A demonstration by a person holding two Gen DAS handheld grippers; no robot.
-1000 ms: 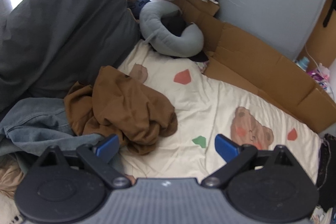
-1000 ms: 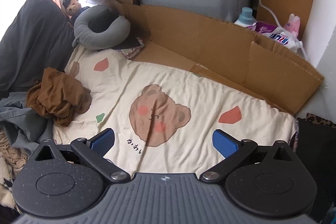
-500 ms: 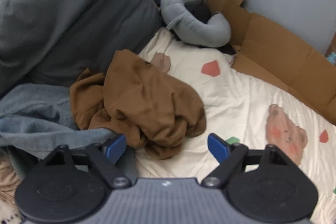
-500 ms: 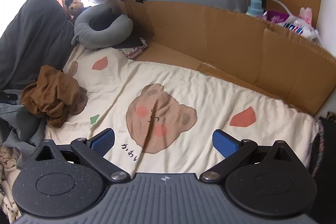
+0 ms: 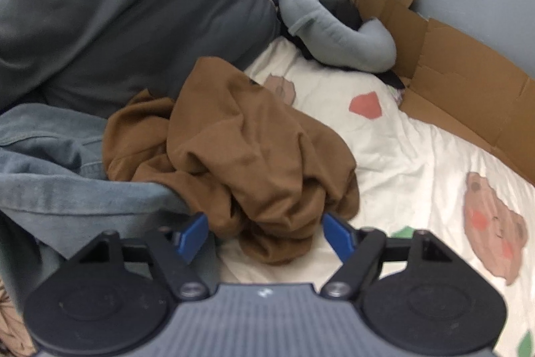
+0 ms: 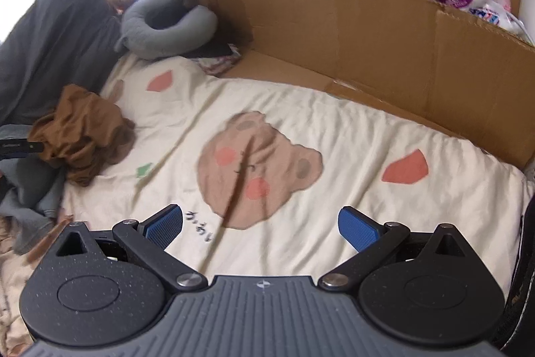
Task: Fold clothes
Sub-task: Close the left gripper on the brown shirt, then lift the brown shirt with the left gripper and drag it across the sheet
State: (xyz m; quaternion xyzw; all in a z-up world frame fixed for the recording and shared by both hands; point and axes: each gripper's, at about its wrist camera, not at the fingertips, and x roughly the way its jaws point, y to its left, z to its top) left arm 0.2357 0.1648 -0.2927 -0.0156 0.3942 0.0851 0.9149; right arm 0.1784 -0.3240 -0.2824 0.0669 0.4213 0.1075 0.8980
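A cream bear-print bedspread (image 6: 334, 129) carried a crumpled brown garment (image 5: 254, 156) at its left edge, beside denim (image 5: 50, 176). The left gripper (image 5: 265, 235) was closing around the garment's hem, pads not yet pressing; the right gripper (image 6: 260, 225) stood wide, empty.

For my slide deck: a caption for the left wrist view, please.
Left gripper, jaws closing, straddles the near edge of a crumpled brown garment on a bear-print sheet.
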